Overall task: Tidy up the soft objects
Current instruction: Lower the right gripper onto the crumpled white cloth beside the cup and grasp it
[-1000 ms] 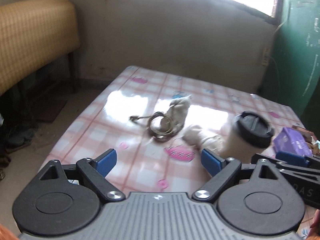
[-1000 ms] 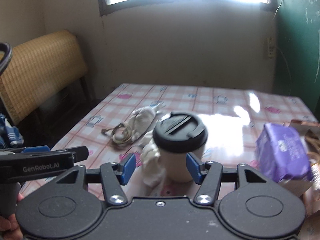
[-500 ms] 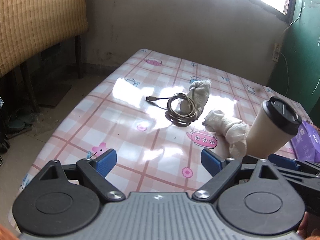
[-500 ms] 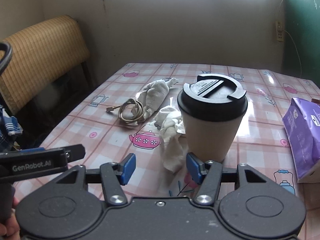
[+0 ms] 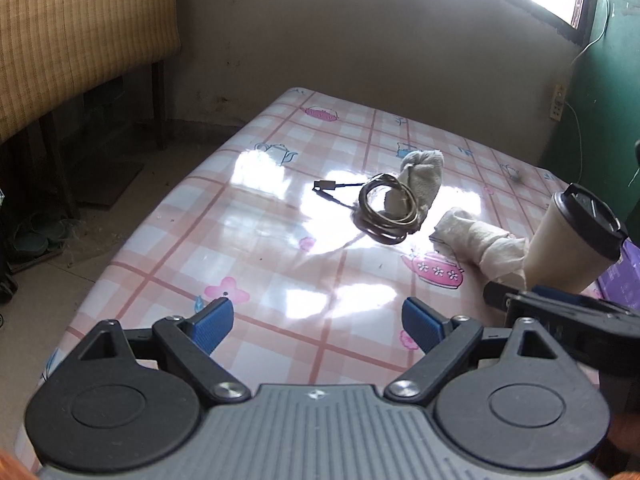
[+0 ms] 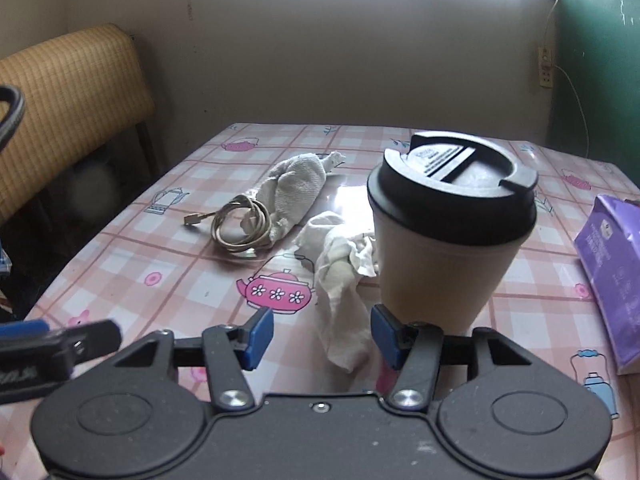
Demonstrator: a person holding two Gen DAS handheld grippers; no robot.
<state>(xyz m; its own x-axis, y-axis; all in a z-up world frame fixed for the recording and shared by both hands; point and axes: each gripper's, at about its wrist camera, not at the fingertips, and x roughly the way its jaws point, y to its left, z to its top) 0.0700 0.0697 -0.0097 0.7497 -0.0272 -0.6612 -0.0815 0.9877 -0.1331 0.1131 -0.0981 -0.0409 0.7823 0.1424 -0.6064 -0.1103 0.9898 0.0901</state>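
Observation:
Two crumpled white cloths lie on the pink checked tablecloth. The near cloth lies beside the cup, its near end between my right gripper's open blue fingers; it also shows in the left wrist view. The far cloth lies behind a coiled cable; in the left wrist view the far cloth and the coiled cable are mid-table. My left gripper is open and empty over the table's near left part.
A paper cup with a black lid stands right of the near cloth, close to my right finger. A purple packet lies at the right edge. A woven bench stands left of the table. A green wall is on the right.
Both grippers have dropped lower and moved forward toward the table, so the cloths and cup look nearer. The near cloth now reaches between my right fingers. Both stay open.

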